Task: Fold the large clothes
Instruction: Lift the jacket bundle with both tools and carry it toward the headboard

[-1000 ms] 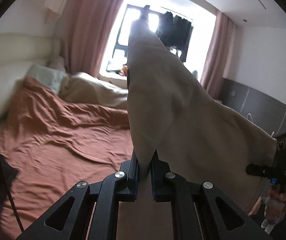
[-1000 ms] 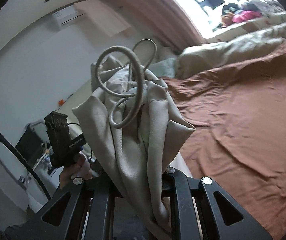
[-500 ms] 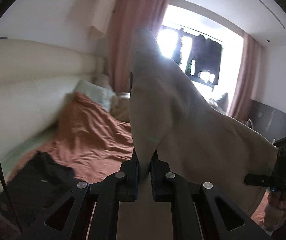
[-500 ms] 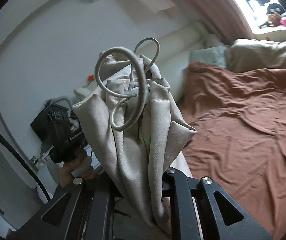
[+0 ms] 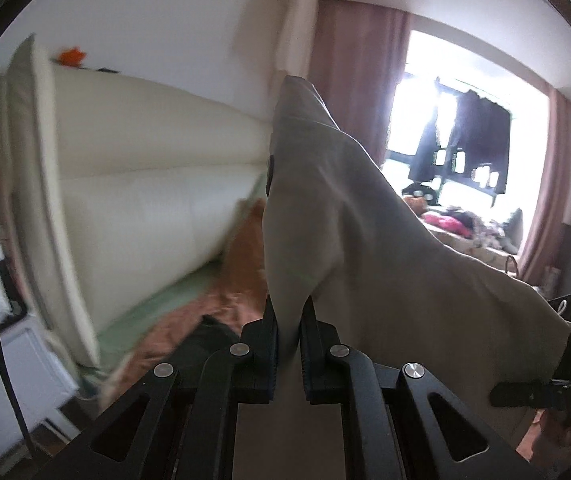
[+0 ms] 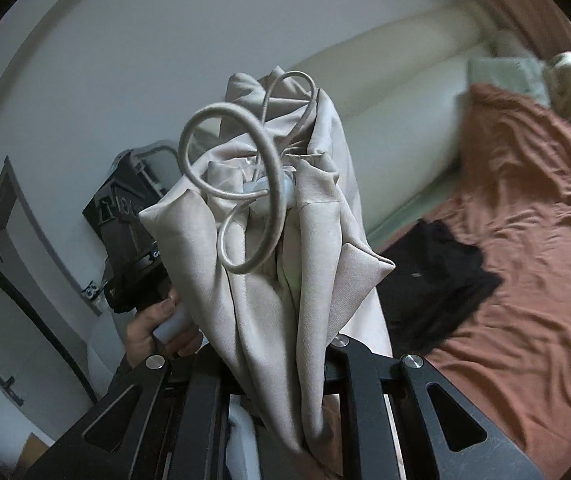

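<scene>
beige garment [image 5: 365, 248] still clamped, black clothing [image 6: 437, 280] newly visible

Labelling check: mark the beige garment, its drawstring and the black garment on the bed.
beige garment [image 5: 365, 248], left wrist view, broad panel above the jaws.
drawstring [image 6: 273, 184], right wrist view, looped cord.
black garment [image 6: 437, 276], right wrist view, middle of the dark cloth.

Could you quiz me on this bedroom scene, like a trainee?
1. True or false: the left hand-held gripper is shut on the beige garment.
2. What colour is the bed sheet? A green, B rust brown, C white.
3. Fill in: a looped ______ sticks out of the bunched fabric held by the right hand-held gripper.

Key: 1 true; 2 B; 3 drawstring.
</scene>
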`<state>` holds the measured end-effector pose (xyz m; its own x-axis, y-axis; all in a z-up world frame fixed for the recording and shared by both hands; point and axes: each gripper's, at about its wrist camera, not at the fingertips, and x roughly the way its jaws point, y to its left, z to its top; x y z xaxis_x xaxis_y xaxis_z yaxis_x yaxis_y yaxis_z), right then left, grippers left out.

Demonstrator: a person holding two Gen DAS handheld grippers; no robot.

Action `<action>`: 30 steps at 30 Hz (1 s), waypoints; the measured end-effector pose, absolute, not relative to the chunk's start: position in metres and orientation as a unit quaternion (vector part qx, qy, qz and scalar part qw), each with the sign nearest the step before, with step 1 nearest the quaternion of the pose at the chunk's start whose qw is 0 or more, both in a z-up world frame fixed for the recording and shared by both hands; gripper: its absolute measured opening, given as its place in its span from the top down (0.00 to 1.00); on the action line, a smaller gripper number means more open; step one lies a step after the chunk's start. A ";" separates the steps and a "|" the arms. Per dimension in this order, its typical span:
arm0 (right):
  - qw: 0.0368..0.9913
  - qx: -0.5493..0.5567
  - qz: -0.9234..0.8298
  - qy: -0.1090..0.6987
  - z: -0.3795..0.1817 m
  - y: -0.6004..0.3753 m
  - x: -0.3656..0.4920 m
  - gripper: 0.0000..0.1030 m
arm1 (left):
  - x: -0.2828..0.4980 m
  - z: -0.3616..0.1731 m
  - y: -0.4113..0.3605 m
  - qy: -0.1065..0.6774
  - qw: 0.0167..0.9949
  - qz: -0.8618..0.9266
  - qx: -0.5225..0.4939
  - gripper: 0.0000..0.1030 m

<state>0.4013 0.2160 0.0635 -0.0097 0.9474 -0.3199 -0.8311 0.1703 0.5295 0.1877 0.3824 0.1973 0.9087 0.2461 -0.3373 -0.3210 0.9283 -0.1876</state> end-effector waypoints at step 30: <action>0.661 0.157 0.615 0.400 -0.021 0.402 0.554 0.91 | 0.330 0.103 0.553 0.247 0.934 0.238 -0.096 0.93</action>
<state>0.5535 0.4022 -0.0207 -0.0771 0.9388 -0.3357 -0.6882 0.1935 0.6992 0.3299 0.5530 0.1033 0.7645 0.3969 -0.5079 -0.4918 0.8686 -0.0614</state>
